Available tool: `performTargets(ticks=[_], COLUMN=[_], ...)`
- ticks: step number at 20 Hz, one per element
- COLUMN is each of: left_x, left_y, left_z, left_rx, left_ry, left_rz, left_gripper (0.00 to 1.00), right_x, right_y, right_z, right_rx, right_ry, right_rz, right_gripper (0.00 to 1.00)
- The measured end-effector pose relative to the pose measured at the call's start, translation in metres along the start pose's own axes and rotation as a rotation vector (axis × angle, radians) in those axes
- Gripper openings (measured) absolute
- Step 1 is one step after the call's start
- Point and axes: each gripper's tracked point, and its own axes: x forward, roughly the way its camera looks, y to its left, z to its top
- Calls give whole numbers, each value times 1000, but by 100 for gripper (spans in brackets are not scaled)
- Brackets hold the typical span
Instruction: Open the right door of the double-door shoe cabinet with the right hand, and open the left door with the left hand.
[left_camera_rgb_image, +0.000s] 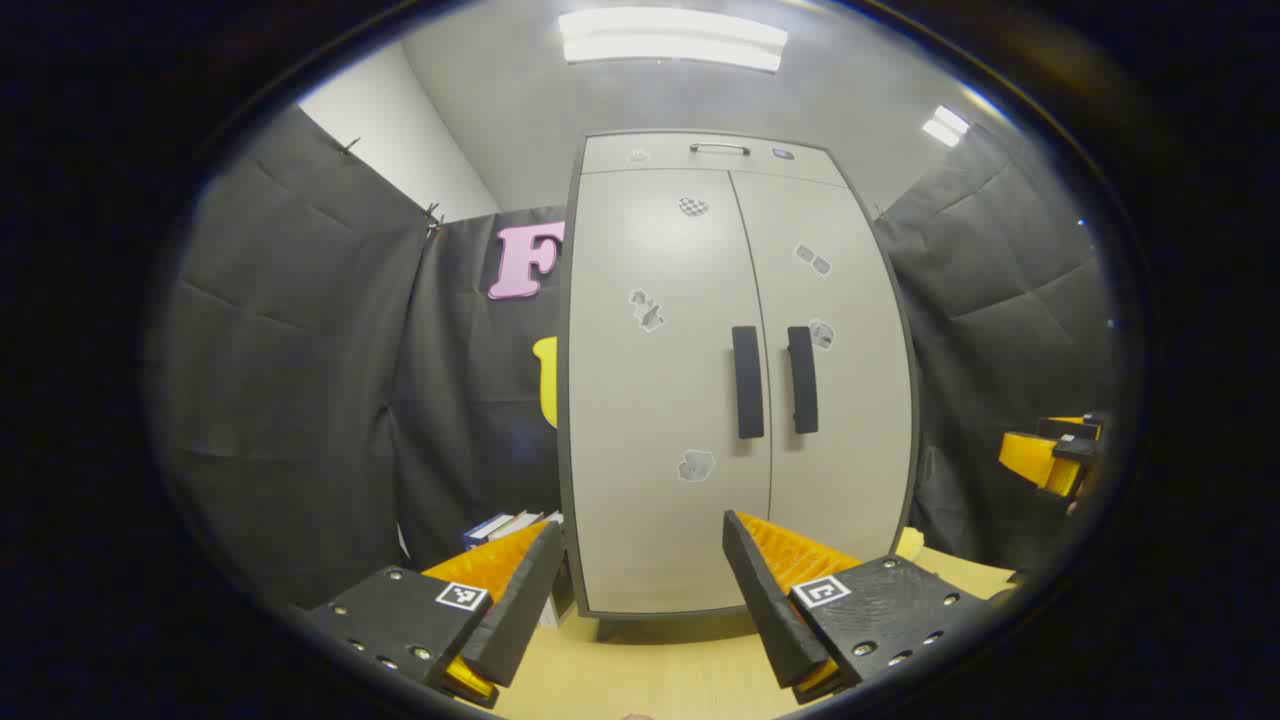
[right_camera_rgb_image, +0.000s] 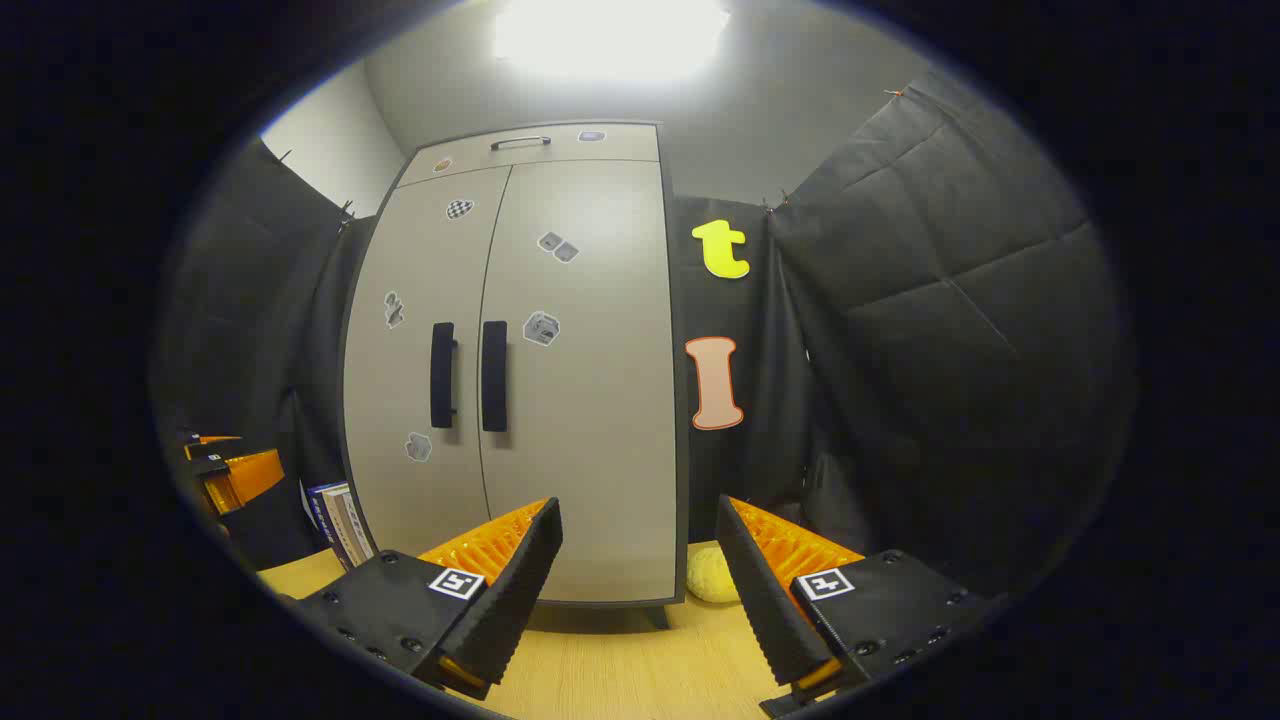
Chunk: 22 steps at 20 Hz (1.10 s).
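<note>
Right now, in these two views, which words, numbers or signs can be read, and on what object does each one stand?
No text can be read.
Stickers on the cabinet doors: too blurred to read.
Book spines beside them: too small to read.
Square markers on the left gripper and right gripper: patterns only, no words.

Black quilted cloth (right_camera_rgb_image: 930, 250) walls the booth under bright ceiling lights (left_camera_rgb_image: 672, 38), with a pale wooden surface (right_camera_rgb_image: 640, 660) below
</note>
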Motion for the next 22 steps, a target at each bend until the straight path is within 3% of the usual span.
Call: performTargets(ticks=[22], left_x=[10], left_y=[6], left_z=[-1], left_rx=[29], left_ry=[-7], left_rz=[10], left_gripper=[94], right_x=[22], right_y=[10], right_z=[0], right_rx=[15], right_ry=[12], right_rz=[28], right_gripper=[98])
